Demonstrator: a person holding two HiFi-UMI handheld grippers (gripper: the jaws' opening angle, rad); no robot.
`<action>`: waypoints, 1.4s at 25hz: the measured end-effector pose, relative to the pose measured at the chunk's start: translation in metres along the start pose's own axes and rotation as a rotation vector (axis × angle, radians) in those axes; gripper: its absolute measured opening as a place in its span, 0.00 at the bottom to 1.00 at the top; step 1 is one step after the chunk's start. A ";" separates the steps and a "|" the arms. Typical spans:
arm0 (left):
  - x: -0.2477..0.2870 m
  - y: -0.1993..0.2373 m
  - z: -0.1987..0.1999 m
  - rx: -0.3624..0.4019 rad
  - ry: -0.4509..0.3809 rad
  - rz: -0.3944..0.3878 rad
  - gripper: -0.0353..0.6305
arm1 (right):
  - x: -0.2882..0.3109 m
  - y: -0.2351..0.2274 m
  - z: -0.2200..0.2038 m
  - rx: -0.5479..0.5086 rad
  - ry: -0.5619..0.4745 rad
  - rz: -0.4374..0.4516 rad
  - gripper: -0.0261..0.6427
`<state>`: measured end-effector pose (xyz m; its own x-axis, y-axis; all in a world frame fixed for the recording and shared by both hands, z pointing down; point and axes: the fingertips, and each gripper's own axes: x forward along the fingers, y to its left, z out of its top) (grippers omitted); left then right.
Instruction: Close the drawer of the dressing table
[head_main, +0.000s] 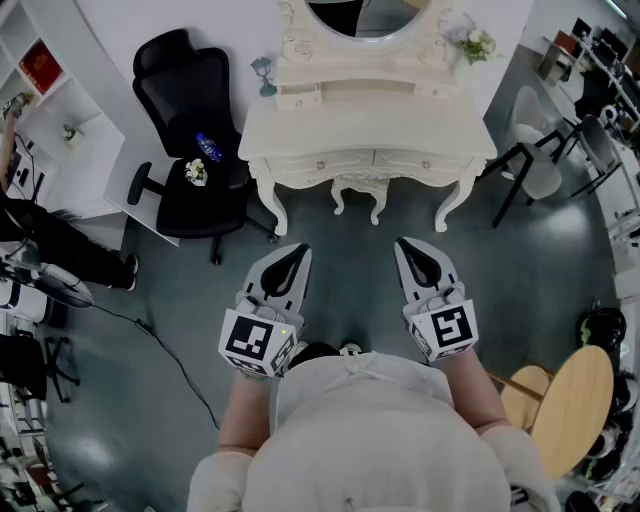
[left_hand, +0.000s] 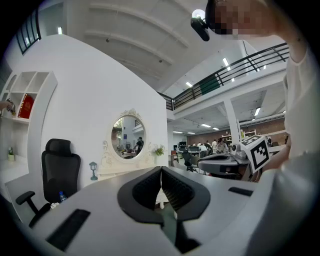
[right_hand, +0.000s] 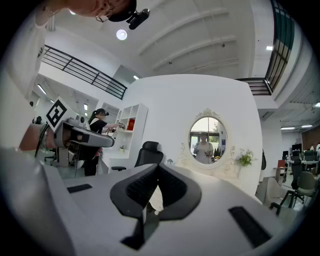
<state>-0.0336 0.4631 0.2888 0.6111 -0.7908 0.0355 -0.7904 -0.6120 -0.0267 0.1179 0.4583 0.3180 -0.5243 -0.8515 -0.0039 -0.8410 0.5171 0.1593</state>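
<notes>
The white dressing table (head_main: 370, 135) with its oval mirror stands against the wall ahead, some way off across the floor. Two wide drawers (head_main: 320, 163) sit under its top. A small upper drawer (head_main: 299, 98) at the left seems to jut out slightly. My left gripper (head_main: 300, 250) and right gripper (head_main: 403, 243) are held side by side, level, both pointing at the table and well short of it. Each is shut with nothing between the jaws. The left gripper (left_hand: 161, 170) view shows the mirror (left_hand: 128, 136) beyond it, and the right gripper (right_hand: 158, 166) view shows the mirror (right_hand: 208, 140) too.
A black office chair (head_main: 195, 130) with a bottle and flowers on its seat stands left of the table. White shelves (head_main: 40, 90) and a person (head_main: 40, 240) are at far left, with a cable on the floor. Chairs (head_main: 545, 165) stand at right, and a round wooden table (head_main: 575, 405) at lower right.
</notes>
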 end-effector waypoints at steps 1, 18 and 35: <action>0.000 -0.001 -0.001 -0.003 -0.002 -0.001 0.08 | -0.001 0.000 -0.001 0.001 0.001 0.001 0.04; 0.007 -0.002 -0.002 -0.014 0.001 0.021 0.08 | 0.004 -0.004 0.000 0.014 -0.012 0.017 0.05; 0.082 0.078 -0.014 -0.052 0.031 0.109 0.60 | 0.090 -0.046 -0.017 0.039 0.037 0.030 0.05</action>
<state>-0.0457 0.3512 0.3040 0.5207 -0.8511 0.0664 -0.8535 -0.5207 0.0199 0.1118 0.3558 0.3270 -0.5448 -0.8378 0.0373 -0.8298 0.5449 0.1206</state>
